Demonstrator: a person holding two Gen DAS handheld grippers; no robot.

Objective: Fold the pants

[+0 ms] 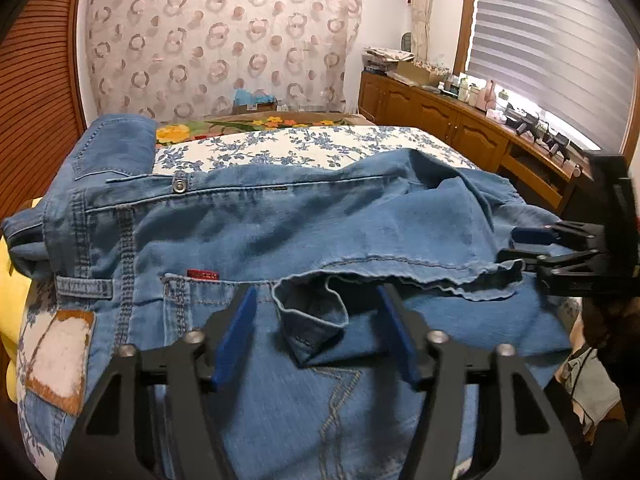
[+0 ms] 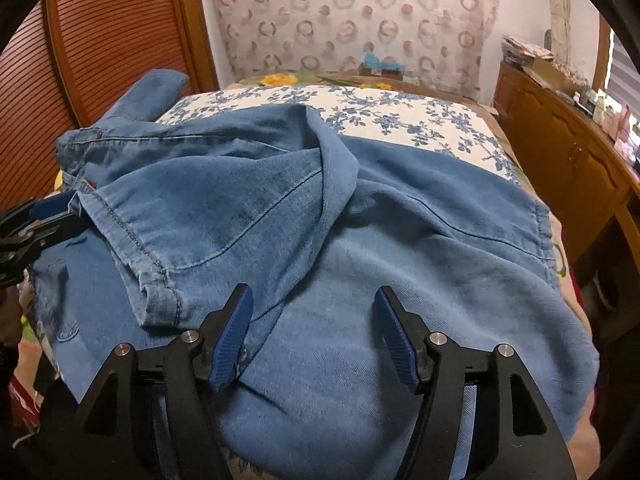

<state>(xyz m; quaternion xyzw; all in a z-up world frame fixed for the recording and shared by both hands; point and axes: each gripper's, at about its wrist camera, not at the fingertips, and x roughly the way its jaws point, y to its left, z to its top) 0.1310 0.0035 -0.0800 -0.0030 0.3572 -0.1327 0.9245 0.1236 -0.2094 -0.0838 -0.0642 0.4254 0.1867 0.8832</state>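
Observation:
Light blue jeans (image 1: 280, 220) lie crumpled across the bed, waistband and rivet to the left, one leg folded back over the seat. My left gripper (image 1: 318, 328) is open low over them, and the turned-up leg hem (image 1: 312, 312) lies loose between its blue pads (image 1: 240, 332). My right gripper (image 1: 508, 246) reaches in from the right edge, at the far end of that hem. In the right wrist view the right gripper (image 2: 316, 320) is open just over flat denim (image 2: 360, 240), its pads clear of the cloth. The left gripper (image 2: 76, 212) shows at the left edge beside the hem corner.
The bed has a white cover with blue flowers (image 1: 320, 144) beyond the jeans. A wooden cabinet (image 1: 440, 120) crowded with small items runs along the right under a window blind. A slatted wooden door (image 1: 36, 80) stands close on the left, with something yellow (image 1: 12, 288) below it.

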